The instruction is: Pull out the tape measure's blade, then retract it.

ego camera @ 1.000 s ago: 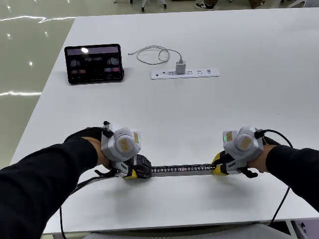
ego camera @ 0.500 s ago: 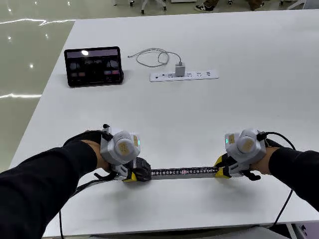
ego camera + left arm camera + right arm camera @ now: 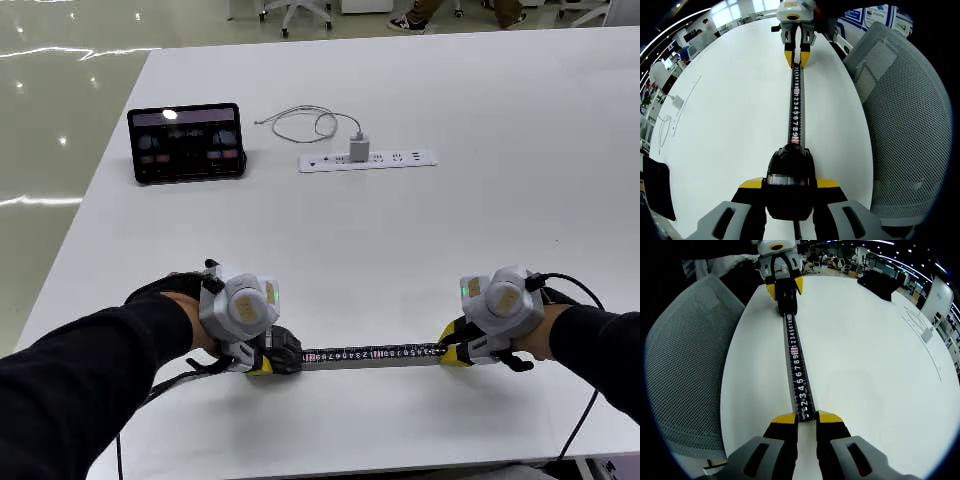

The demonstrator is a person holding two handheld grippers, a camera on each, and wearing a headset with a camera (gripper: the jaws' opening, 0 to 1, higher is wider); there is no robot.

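**A:** Surface first, quick.
**B:** I've got a wide white rectangular table (image 3: pixel 420 230). A grey mesh office chair (image 3: pixel 900 100) sits just off its near edge.

**A:** The tape?
**B:** The chunky black tape measure case (image 3: pixel 790 192) lies on the table close to that near edge, left of centre from my head view. Its narrow dark blade (image 3: pixel 798 375) has white numerals and a few red marks. It is out of the case and lies flat on the tabletop.

**A:** Axis?
**B:** The long axis runs left to right, parallel to the near edge. The case mouth faces my right, and the blade tip is at the right end.

**A:** Claws?
**B:** The left gripper (image 3: pixel 265 362), grey with yellow tips, has its jaws clamped on both sides of the case. The right gripper (image 3: pixel 807 418) has its jaws nearly together, pinching the blade tip. The two face each other along the blade.

**A:** Anything else around?
**B:** A black rectangular tablet (image 3: pixel 187 141) with a lit screen sits far back on the left. To its right is a white power strip (image 3: pixel 395 158) with a small white charger (image 3: pixel 359 150) plugged in, and a thin white cable (image 3: pixel 300 122) loops behind it. All of these are well apart from the tape.
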